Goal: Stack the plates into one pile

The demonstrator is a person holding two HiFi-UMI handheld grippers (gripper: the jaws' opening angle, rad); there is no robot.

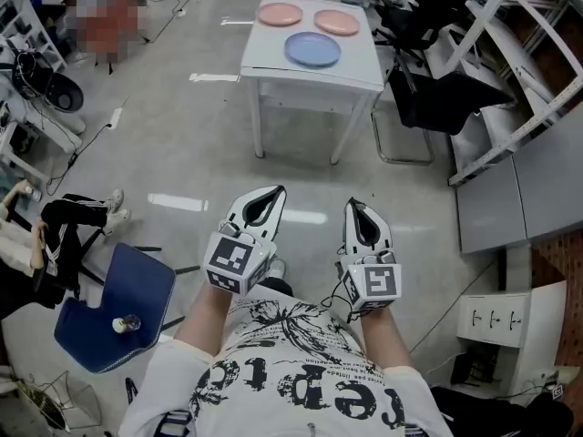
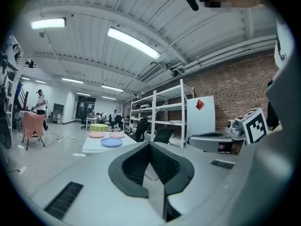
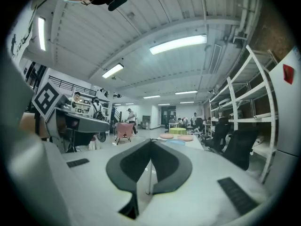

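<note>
Jaws pressed together on both the left gripper (image 1: 271,192) and right gripper (image 1: 357,206), far from 3 plates (image 1: 312,49).

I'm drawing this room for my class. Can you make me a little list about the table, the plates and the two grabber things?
table: white table, across the floor from the person
plates: three, lying apart on the table, none stacked
pink: first pink plate and second pink plate, side by side at the far edge
blue: blue plate, nearer the person
left gripper: shut, empty, close to the person's body
right gripper: shut, empty, beside the left one
pile: not started
</note>
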